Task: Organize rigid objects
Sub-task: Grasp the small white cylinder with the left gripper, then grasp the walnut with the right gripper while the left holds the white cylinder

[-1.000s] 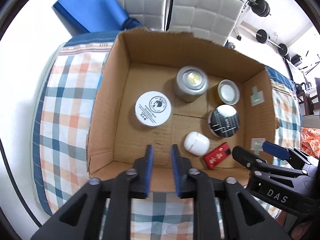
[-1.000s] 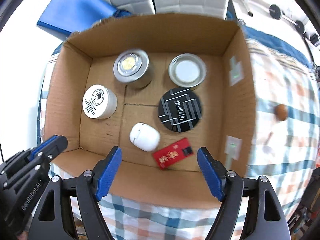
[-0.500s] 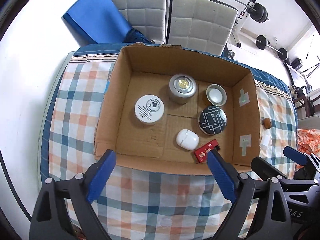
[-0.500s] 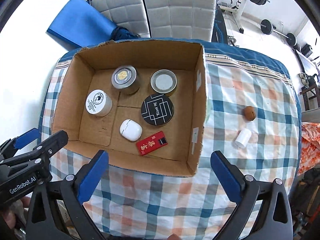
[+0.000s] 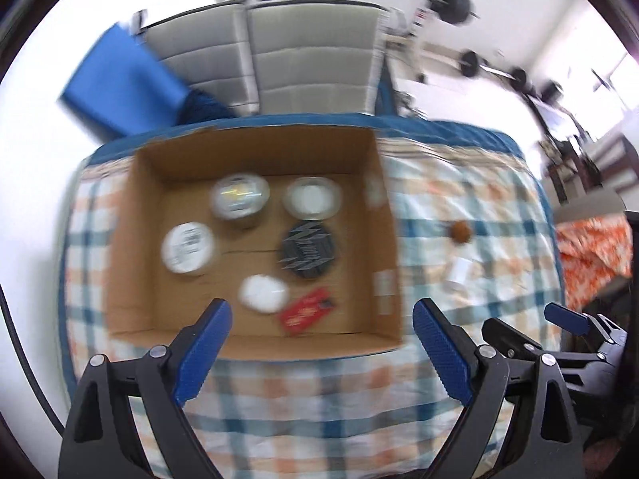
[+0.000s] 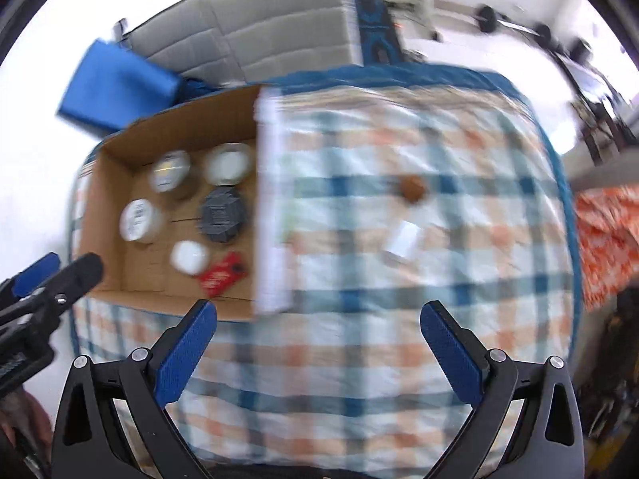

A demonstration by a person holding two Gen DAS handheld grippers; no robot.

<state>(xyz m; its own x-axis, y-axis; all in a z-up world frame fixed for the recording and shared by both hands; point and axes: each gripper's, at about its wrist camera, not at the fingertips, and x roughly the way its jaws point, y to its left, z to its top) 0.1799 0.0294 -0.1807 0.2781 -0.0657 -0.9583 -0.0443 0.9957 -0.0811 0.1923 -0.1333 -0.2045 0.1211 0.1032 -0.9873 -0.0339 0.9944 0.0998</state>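
Observation:
An open cardboard box [image 5: 131,239] [image 6: 112,279] sits on a checked tablecloth. It holds a white round jar [image 5: 187,248], a silver tin [image 5: 239,197], a clear-lidded tin [image 5: 312,198], a black round tin [image 5: 307,249], a white earbud case [image 5: 261,293] and a red flat pack [image 5: 307,311]. A brown ball [image 6: 413,188] [image 5: 461,232] and a small white bottle [image 6: 405,237] [image 5: 459,270] lie on the cloth right of the box. My left gripper [image 5: 321,343] is open and empty above the box's near edge. My right gripper [image 6: 317,337] is open and empty above the cloth. Both views are blurred.
The checked cloth [image 6: 439,299] covers a table. Grey padded chairs [image 5: 279,64] and a blue mat [image 5: 120,92] stand behind it. An orange patterned cloth [image 6: 603,235] lies at the right. Barbell weights [image 5: 455,4] stand at the back.
My left gripper opened from shut a second ago. Both grippers pulled back and up from the box and have swung to the right.

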